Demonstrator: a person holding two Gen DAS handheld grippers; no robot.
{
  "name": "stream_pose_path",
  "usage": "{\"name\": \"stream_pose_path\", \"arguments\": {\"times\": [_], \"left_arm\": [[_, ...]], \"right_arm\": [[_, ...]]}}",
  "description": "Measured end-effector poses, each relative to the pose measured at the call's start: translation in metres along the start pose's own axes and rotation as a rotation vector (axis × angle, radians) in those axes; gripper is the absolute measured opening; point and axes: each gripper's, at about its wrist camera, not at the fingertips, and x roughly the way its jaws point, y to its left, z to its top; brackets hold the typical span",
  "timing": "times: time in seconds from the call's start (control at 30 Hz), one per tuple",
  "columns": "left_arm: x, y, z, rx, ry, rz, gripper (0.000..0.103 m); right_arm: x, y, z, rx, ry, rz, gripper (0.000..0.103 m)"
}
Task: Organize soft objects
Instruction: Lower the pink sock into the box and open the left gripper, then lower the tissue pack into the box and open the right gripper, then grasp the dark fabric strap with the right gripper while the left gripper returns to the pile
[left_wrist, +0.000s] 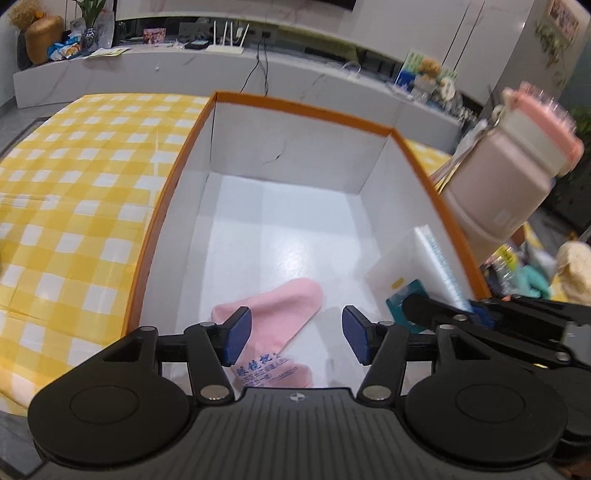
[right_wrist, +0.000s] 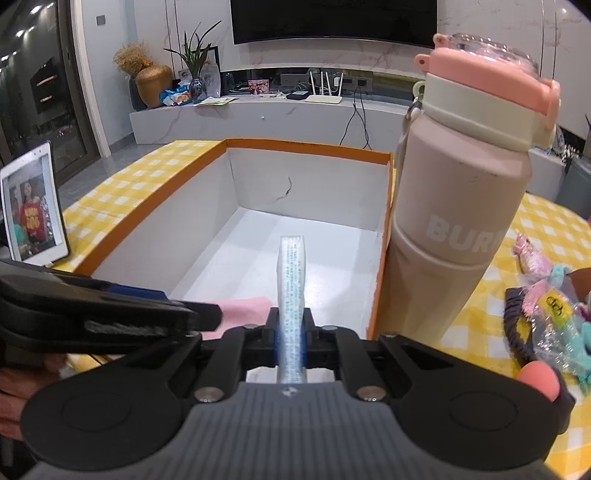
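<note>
Nearest, my left gripper (left_wrist: 296, 334) is hanging with jaws spread over the pink sock (left_wrist: 271, 314) lying inside the orange-rimmed box (left_wrist: 173, 184), while my right gripper (right_wrist: 290, 339) is pinching a white packet (right_wrist: 291, 280) over that box beside the pink bottle (right_wrist: 461, 192).

box interior: orange-rimmed box (left_wrist: 369, 122) open on top, far half of its floor bare
near end of box: pink sock packet (left_wrist: 273, 306) flat on the floor, white packet (left_wrist: 413, 258) against the right wall
right of box: tall pink bottle (right_wrist: 461, 206) upright, touching the rim, blocks that side
past bottle: small packaged items (right_wrist: 554, 317) clutter the cloth
left of box: checked tablecloth (left_wrist: 74, 184) bare, tablet (right_wrist: 33, 206) near the corner
</note>
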Motion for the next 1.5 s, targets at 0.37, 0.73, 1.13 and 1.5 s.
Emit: {"name": "stream_pose_path", "arguments": {"times": [0.37,0.73,1.13,1.5], "left_arm": [[-0.051,0.014,0.005,-0.058,-0.303,-0.137,0.096],[-0.038,0.017,0.002,-0.047,-0.249,-0.087,0.095],[-0.036,0.022,0.000,-0.067,-0.233,-0.025,0.095],[-0.046,0.018,0.004,-0.118,-0.240,-0.034,0.096]], "right_arm": [[0.023,0.016,0.014,-0.175,0.078,-0.042,0.015],[0.023,0.031,0.016,-0.234,0.061,0.004,0.020],[0.003,0.032,0.014,-0.139,0.004,0.113,0.089],[-0.029,0.037,0.010,-0.154,-0.080,0.141,0.100]]}}
